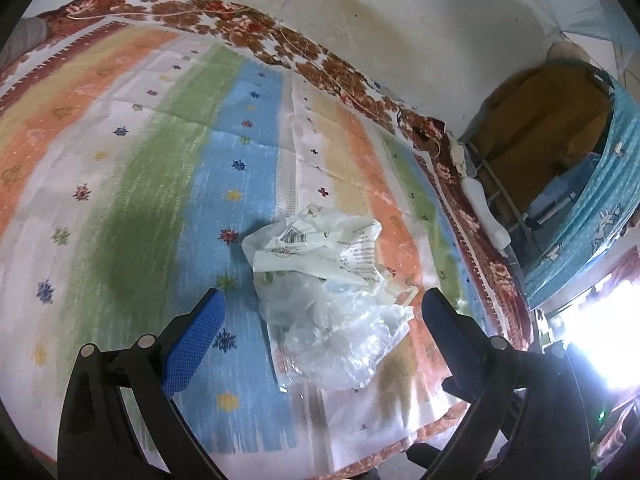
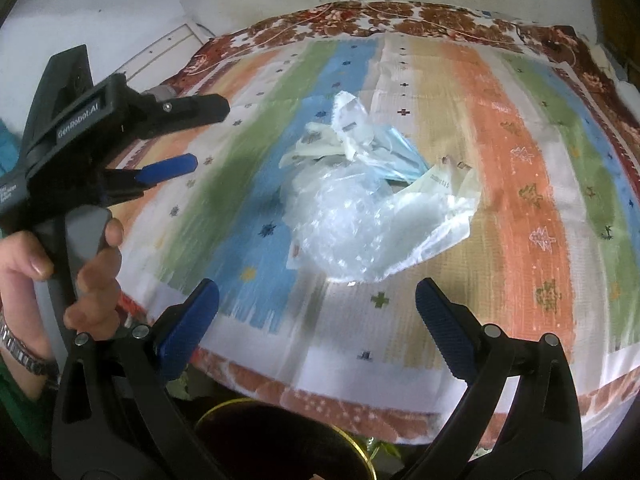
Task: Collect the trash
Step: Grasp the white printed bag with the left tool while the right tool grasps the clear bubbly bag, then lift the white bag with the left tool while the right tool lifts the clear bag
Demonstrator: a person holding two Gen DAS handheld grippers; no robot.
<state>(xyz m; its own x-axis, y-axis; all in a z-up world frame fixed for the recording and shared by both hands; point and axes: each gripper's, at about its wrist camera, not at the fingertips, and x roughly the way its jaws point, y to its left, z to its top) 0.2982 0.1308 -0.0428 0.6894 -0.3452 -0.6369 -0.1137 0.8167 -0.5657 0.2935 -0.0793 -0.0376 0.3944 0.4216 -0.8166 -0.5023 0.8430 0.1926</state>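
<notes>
A crumpled heap of trash (image 1: 328,280), clear plastic film and printed white wrappers, lies on a striped multicolour cloth (image 1: 152,152). My left gripper (image 1: 324,312) is open, its blue pads on either side of the heap's near end, just above it. In the right wrist view the same trash (image 2: 360,208) lies mid-cloth, with a pale blue wrapper sticking out at its far side. My right gripper (image 2: 318,304) is open and empty, short of the heap near the cloth's front edge. The left gripper (image 2: 168,148) shows at the left, held by a hand (image 2: 92,264).
The striped cloth (image 2: 520,184) covers a raised surface with a brown floral blanket (image 1: 352,76) beneath it. A dark round container with a yellow rim (image 2: 280,440) sits below the front edge. A shelf draped in blue patterned fabric (image 1: 592,216) stands at the right, against the wall.
</notes>
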